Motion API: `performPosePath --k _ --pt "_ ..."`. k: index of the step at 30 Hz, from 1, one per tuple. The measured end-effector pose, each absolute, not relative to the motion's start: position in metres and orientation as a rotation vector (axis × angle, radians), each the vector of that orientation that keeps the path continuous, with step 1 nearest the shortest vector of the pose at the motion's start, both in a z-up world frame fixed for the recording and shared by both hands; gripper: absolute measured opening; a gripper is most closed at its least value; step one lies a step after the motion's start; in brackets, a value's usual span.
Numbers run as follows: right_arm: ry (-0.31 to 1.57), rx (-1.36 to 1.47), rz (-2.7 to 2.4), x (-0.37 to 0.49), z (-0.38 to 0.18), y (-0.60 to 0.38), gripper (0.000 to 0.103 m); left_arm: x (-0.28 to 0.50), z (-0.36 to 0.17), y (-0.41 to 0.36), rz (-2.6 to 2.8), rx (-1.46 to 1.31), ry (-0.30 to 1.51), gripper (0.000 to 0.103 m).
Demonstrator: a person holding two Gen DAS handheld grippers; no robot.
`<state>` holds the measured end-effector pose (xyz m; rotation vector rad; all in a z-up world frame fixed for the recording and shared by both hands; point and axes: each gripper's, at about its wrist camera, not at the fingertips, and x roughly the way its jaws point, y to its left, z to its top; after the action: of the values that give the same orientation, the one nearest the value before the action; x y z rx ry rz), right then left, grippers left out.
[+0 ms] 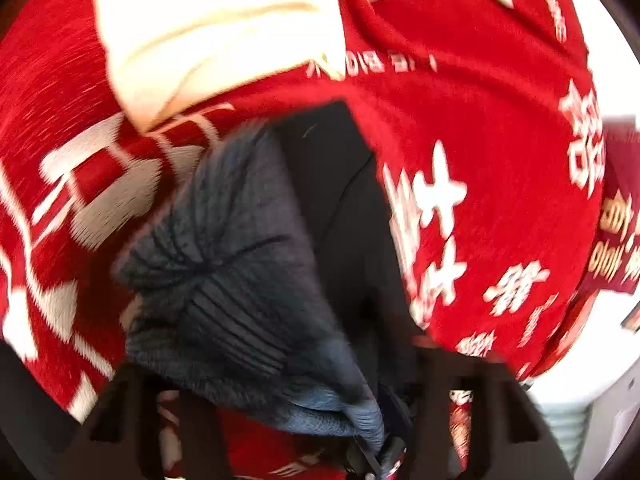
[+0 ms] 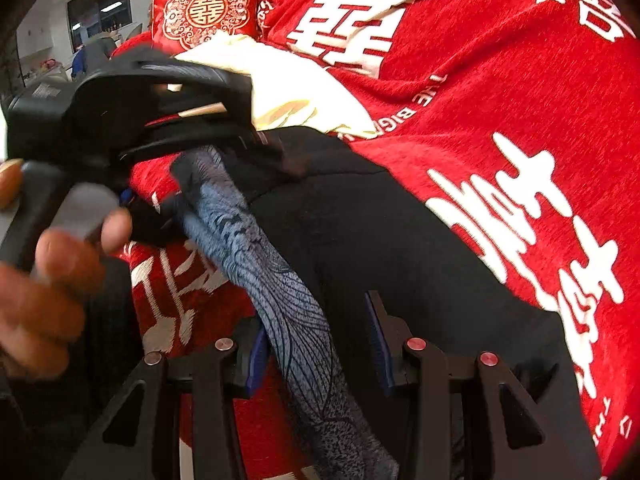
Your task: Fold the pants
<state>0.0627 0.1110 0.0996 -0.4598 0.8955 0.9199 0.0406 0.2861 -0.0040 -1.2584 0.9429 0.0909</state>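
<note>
The black pants (image 2: 380, 232) lie on a red bedspread (image 2: 500, 92) with white characters. Their grey-blue ribbed waistband (image 2: 276, 276) is lifted and stretched between both grippers. My left gripper (image 1: 376, 452) is shut on the waistband (image 1: 240, 280), and the black pants cloth (image 1: 348, 216) hangs beyond it. The left gripper also shows in the right wrist view (image 2: 188, 168), held by a hand (image 2: 52, 280). My right gripper (image 2: 320, 360) has its jaws apart, with the waistband running between the blue pads (image 2: 378, 344).
A cream-white garment (image 1: 208, 32) lies on the bedspread beyond the pants; it also shows in the right wrist view (image 2: 296, 92). A red embroidered cushion (image 2: 204, 8) stands at the back. A white surface (image 1: 624, 80) lies past the bed's right edge.
</note>
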Motion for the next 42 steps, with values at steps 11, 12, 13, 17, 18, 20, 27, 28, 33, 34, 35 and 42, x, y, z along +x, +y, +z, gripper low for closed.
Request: performPosePath --k 11,12,13,17,18,20,27,28,33,34,35,42 --pt "0.929 -0.368 0.907 0.056 0.118 0.062 0.063 0.050 0.000 0.279 0.087 -1.130 0.970 0.032" --pt "0.925 -0.371 0.882 0.057 0.118 0.052 0.063 0.051 0.001 0.278 0.082 -1.108 0.976 0.028" --pt "0.929 -0.368 0.859 0.060 0.117 0.044 0.063 0.051 0.002 0.278 0.079 -1.098 0.975 0.025" --pt "1.021 -0.289 0.713 0.087 0.096 0.000 0.063 0.052 0.022 0.266 0.083 -0.965 0.969 0.022" --pt "1.063 -0.264 0.663 0.095 0.086 -0.012 0.063 0.053 0.030 0.261 0.085 -0.922 0.962 0.021" --pt "1.106 -0.246 0.641 0.103 0.073 -0.022 0.066 0.055 0.042 0.253 0.085 -0.862 0.950 0.021" --pt "1.021 -0.159 0.692 0.097 0.103 -0.038 0.076 0.056 0.085 0.224 0.074 -0.670 0.911 0.020" --pt "1.029 -0.174 0.663 0.098 0.100 -0.040 0.076 0.056 0.091 0.219 0.073 -0.643 0.902 0.020" --pt "1.096 -0.188 0.604 0.100 0.077 -0.058 0.086 0.053 0.120 0.186 0.063 -0.514 0.862 0.020" --pt "1.093 -0.171 0.605 0.099 0.083 -0.061 0.086 0.053 0.125 0.180 0.059 -0.498 0.855 0.020" --pt "1.081 -0.150 0.606 0.097 0.086 -0.066 0.086 0.052 0.132 0.172 0.048 -0.477 0.844 0.020" --pt "1.016 -0.079 0.469 0.089 0.116 -0.149 0.086 0.042 0.176 0.093 -0.071 -0.298 0.787 0.019"
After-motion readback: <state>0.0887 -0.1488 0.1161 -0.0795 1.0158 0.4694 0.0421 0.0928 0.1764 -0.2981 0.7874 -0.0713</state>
